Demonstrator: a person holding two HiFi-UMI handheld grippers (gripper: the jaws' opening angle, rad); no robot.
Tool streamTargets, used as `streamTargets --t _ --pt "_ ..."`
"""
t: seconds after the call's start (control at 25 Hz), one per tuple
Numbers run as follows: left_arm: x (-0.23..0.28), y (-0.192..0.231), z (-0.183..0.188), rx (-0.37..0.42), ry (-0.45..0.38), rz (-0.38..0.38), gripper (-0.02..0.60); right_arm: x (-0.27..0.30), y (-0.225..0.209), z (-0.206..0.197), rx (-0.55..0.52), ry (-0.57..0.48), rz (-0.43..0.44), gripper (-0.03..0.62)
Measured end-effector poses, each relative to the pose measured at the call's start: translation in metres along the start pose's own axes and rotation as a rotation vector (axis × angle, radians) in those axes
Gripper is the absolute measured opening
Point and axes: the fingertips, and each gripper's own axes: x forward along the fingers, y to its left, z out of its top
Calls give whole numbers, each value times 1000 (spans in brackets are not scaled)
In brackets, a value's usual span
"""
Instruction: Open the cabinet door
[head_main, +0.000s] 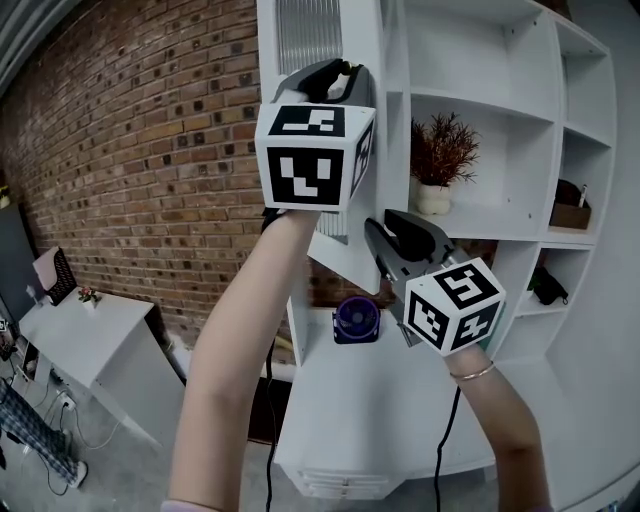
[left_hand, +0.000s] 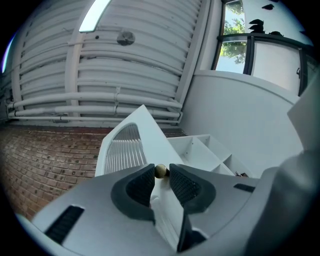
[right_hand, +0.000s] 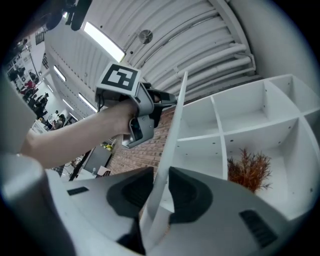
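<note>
The door (white, with a ribbed pane) stands swung well out from the cabinet, hinged at its upper left, and the shelves behind it are open to view. The left gripper is raised high and pinches the small brass knob on the door's face right at its tips, with the knob filling the narrow gap between them. Below it, the right gripper has its jaws pressed on the door's free edge near the lower corner, one pad on each face of the thin panel. The two grippers are near each other but do not touch. Inside the cabinet a plant sits in a white pot on a middle shelf. A small fan stands on the counter beneath the door, and a brick wall runs off to the left.
</note>
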Motion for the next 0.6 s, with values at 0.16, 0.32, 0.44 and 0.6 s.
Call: streamTargets --t 0.16,0.32,0.44,0.6 --pt "-16 11 7 -9 -4 1 95 0 20 6 -8 -5 6 84" --pt "-27 20 12 -7 -2 -1 95 0 35 11 -9 -22 8 83" --pt "-34 27 15 -11 -1 -1 97 2 45 14 -27 -18 7 90" --pt "-44 35 19 -8 -7 5 97 3 58 17 -40 -22 9 92"
